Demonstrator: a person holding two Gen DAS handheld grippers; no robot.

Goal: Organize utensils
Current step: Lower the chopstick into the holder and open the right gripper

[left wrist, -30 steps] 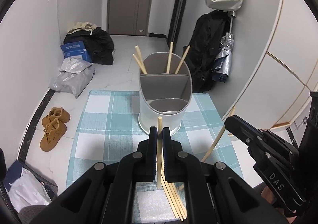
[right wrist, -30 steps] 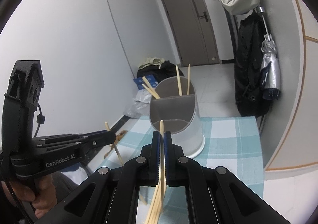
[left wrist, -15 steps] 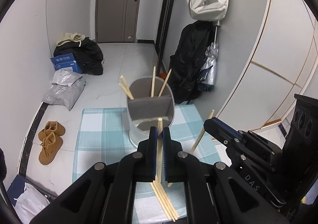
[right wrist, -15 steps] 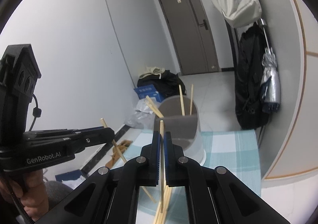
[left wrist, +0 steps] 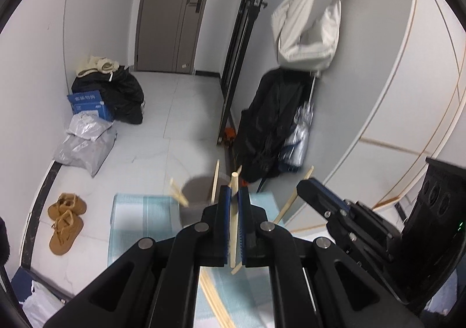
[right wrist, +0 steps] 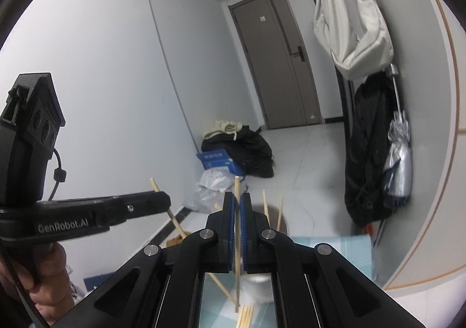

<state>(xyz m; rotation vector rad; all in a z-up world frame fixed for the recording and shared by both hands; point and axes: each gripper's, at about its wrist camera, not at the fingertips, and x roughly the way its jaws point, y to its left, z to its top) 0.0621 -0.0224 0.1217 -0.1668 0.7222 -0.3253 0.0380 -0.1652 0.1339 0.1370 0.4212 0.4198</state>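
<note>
- The left hand-held gripper (left wrist: 234, 191) is clenched on a single wooden chopstick (left wrist: 234, 220), which stands nearly upright between its blue pads, its top end poking above the fingertips and its bottom end below them.
- The right hand-held gripper (right wrist: 237, 199) is likewise clamped on its own chopstick (right wrist: 237, 229), also held close to vertical.
- In the left wrist view the right hand-held gripper sits to the right with its chopstick slanting; in the right wrist view the left one sits to the left, a person's hand (right wrist: 32, 269) wrapped around its handle.
- Just beyond both sets of fingertips stands the grey utensil holder (left wrist: 198, 191), blurred, with several chopsticks (left wrist: 215, 182) leaning out of its far part.
- More loose chopsticks (left wrist: 215, 304) lie bundled on the near part of the surface (left wrist: 139, 217), which is covered by a blue-and-white checked cloth.
- On the floor to the left sit a pair of brown boots (left wrist: 65, 221), grey plastic bags (left wrist: 86, 144) and a blue box (left wrist: 87, 105).
- On the far right a black coat (left wrist: 271, 124) and a white bag (left wrist: 308, 31) hang by the wall; a grey door (left wrist: 174, 10) closes the far end.
</note>
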